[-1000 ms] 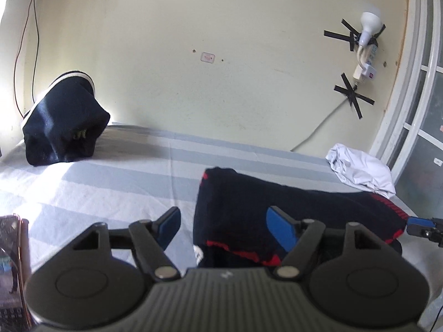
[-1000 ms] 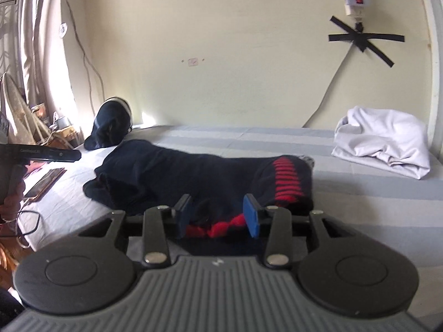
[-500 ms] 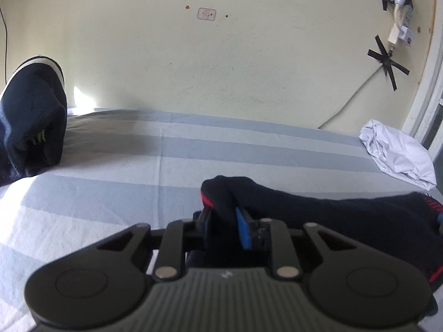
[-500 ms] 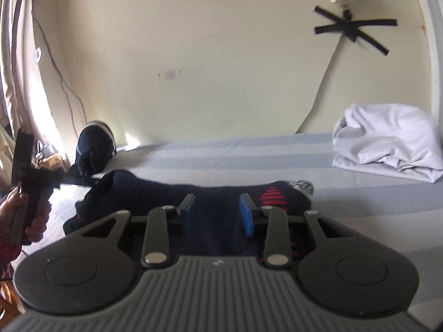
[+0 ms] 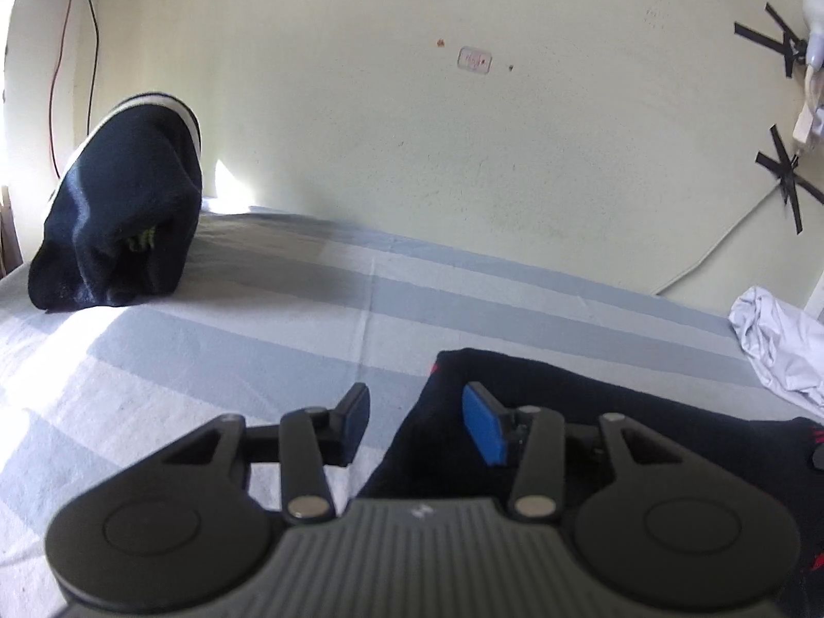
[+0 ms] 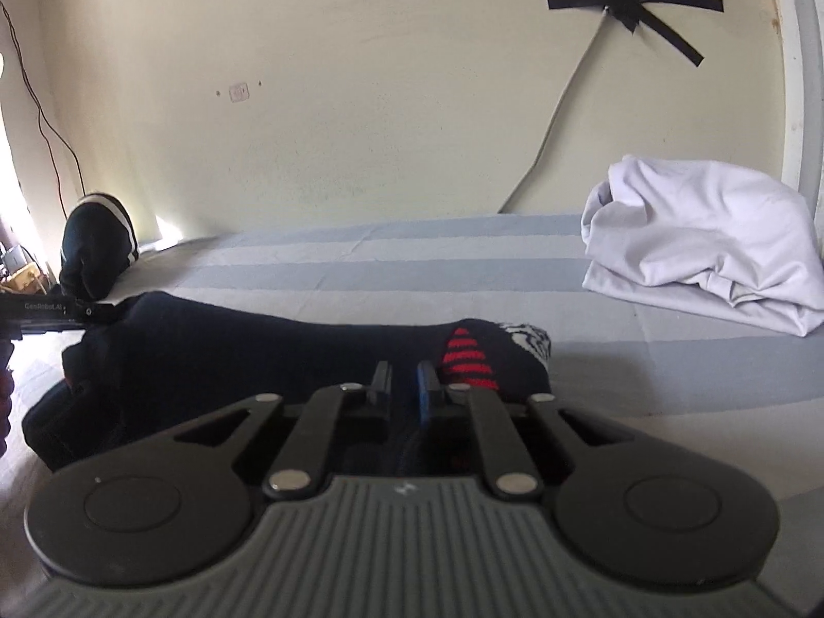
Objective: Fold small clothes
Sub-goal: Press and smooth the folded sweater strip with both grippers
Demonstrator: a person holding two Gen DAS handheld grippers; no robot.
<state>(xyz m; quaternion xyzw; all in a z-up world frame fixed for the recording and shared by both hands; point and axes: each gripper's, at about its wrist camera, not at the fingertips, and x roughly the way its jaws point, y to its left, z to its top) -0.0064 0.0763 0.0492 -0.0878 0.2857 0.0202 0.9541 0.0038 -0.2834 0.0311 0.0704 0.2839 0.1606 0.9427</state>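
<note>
Navy garment (image 6: 247, 350) (red-striped) lies flat on the bed (image 6: 644, 376); right gripper (image 6: 404, 386) closes onto it, left gripper (image 5: 414, 425) opening, pads clear of cloth.

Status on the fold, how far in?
Done: white garment looks folded by the wall. In hand: right tool closing on the dark red-striped garment; left tool opening at its other end. Left: finishing this fold, then the dark bundle.
</note>
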